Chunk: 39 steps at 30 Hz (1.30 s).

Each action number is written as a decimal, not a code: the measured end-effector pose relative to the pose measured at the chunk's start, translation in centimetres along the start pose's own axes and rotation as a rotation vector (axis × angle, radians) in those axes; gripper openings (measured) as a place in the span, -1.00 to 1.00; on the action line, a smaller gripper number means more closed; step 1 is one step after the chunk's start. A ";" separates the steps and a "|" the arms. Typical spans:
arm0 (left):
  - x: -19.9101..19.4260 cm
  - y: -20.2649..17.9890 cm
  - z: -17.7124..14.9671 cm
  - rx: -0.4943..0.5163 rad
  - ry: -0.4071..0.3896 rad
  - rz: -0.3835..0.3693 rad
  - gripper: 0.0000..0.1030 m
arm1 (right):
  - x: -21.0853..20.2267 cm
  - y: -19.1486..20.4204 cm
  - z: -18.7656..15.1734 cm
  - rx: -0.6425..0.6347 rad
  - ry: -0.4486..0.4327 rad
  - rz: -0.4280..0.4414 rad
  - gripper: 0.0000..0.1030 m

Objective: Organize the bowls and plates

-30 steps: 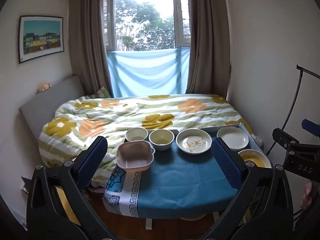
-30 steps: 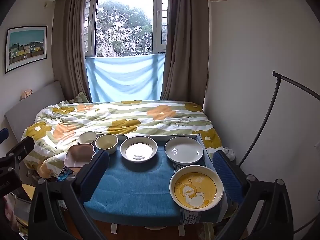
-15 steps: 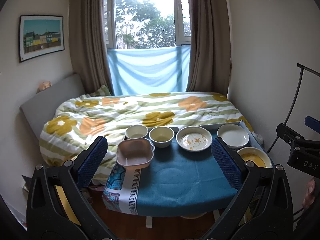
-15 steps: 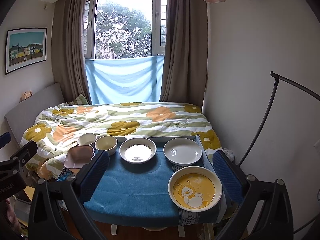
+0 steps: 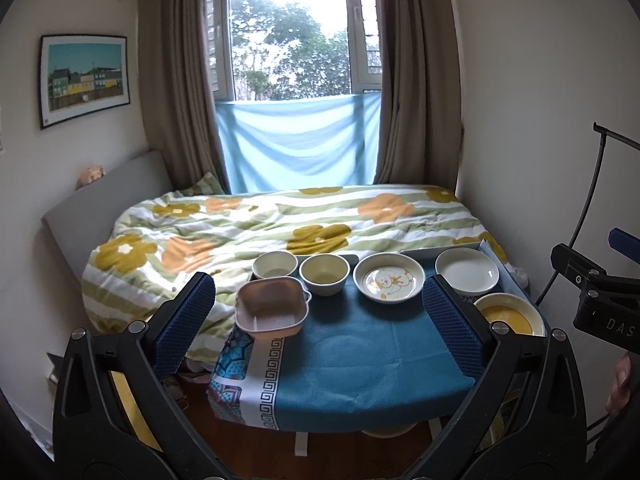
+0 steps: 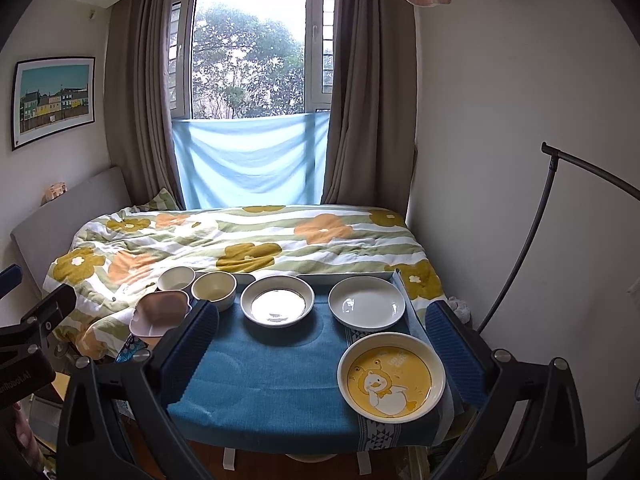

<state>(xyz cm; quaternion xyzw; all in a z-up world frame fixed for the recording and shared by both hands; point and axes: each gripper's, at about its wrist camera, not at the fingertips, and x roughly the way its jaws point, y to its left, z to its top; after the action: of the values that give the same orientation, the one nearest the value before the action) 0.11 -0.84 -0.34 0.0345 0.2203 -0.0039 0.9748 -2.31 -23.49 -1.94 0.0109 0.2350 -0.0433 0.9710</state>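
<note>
Change: over the last second both views drew back slightly from the table (image 5: 360,364); no dish shifted, so sorting had not yet begun.
Left hand-held gripper (image 5: 320,320): spread wide, empty, short of the table.
Right hand-held gripper (image 6: 320,344): likewise spread and empty.
Bowls: pink square plastic bowl (image 5: 272,312) at the table's left edge; two cream round bowls (image 5: 276,267) (image 5: 324,273) behind it.
Plates: cartoon-printed white plate (image 5: 389,282), plain white plate (image 5: 467,271), yellow duck plate (image 6: 391,376) at near right.
View difference: the right wrist view showed the duck plate whole; the left wrist view showed only part of it.
</note>
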 end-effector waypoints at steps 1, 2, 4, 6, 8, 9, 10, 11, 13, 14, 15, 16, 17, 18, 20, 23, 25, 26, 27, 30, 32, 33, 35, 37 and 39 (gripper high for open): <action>0.0 0.0 0.0 0.000 0.000 -0.001 0.99 | 0.0 0.0 0.0 0.001 -0.001 0.000 0.99; 0.0 0.0 -0.1 0.001 -0.001 0.000 0.99 | 0.0 0.0 0.1 0.002 0.000 -0.001 0.99; -0.1 0.0 -0.1 0.001 -0.007 0.005 0.99 | 0.0 0.0 0.1 0.002 -0.001 -0.001 0.99; -0.2 0.1 -0.3 -0.001 -0.010 0.002 0.99 | 0.0 0.0 0.2 0.002 0.002 0.001 0.99; -0.2 0.1 -0.3 -0.007 -0.009 -0.001 0.99 | -0.1 0.1 0.1 0.000 0.000 0.001 0.99; -0.1 0.1 -0.3 -0.006 -0.007 0.001 0.99 | -0.1 0.1 0.2 -0.001 0.001 0.001 0.99; 0.0 0.1 -0.3 -0.004 -0.004 0.001 0.99 | -0.1 0.1 0.2 -0.002 0.001 0.000 0.99; 0.0 0.1 -0.3 -0.003 -0.002 0.002 0.99 | -0.1 0.1 0.3 -0.002 0.001 -0.001 0.99; 0.1 0.1 -0.3 -0.004 0.000 -0.001 0.99 | -0.1 0.1 0.2 -0.001 0.000 0.000 0.99; 0.1 0.1 -0.2 -0.006 0.002 -0.003 0.99 | -0.1 0.1 0.2 -0.002 0.001 -0.001 0.99; 0.1 0.2 -0.2 -0.007 0.002 -0.006 0.99 | -0.1 0.1 0.2 -0.002 0.001 0.000 0.99; 0.2 0.1 -0.2 -0.007 0.004 -0.007 0.99 | -0.1 0.1 0.2 -0.001 0.001 0.000 0.99; 0.2 0.2 -0.1 -0.007 0.005 -0.009 0.99 | 0.0 0.1 0.2 -0.001 0.001 0.001 0.99; 0.2 0.2 -0.1 -0.008 0.007 -0.010 0.99 | -0.1 0.1 0.2 -0.001 0.001 0.001 0.99; 0.3 0.3 -0.1 -0.008 0.009 -0.011 0.99 | -0.1 0.2 0.1 -0.001 0.001 -0.001 0.99; 0.3 0.2 -0.1 -0.007 0.008 -0.010 0.99 | -0.1 0.2 0.1 -0.001 0.000 0.001 0.99; 0.3 0.2 -0.1 -0.008 0.008 -0.010 0.99 | -0.2 0.3 0.1 -0.001 -0.001 0.002 0.99; 0.3 0.2 -0.1 -0.008 0.008 -0.010 0.99 | -0.1 0.3 0.1 -0.001 0.000 0.002 0.99; 0.3 0.2 -0.1 -0.007 0.008 -0.010 0.99 | -0.1 0.3 0.1 -0.002 0.000 0.002 0.99; 0.4 0.3 -0.1 -0.007 0.009 -0.010 0.99 | -0.1 0.3 0.1 -0.001 0.001 0.002 0.99; 0.4 0.2 -0.1 -0.007 0.008 -0.009 0.99 | -0.1 0.3 0.1 -0.001 0.001 0.002 0.99; 0.4 0.2 -0.1 -0.007 0.009 -0.010 0.99 | -0.1 0.4 0.1 -0.002 0.000 0.002 0.99; 0.6 0.3 -0.1 -0.008 0.012 -0.013 0.99 | -0.1 0.3 0.1 -0.002 0.001 0.003 0.99; 0.6 0.5 -0.1 -0.011 0.012 -0.017 0.99 | -0.1 0.4 0.1 -0.002 -0.001 0.001 0.99; 0.7 0.5 -0.1 -0.011 0.011 -0.016 0.99 | -0.1 0.3 0.1 -0.002 0.000 0.003 0.99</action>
<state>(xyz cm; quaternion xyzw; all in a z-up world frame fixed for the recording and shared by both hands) 0.71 -0.29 -0.67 0.0275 0.2259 -0.0104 0.9737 -2.32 -23.16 -1.79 0.0105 0.2352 -0.0417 0.9710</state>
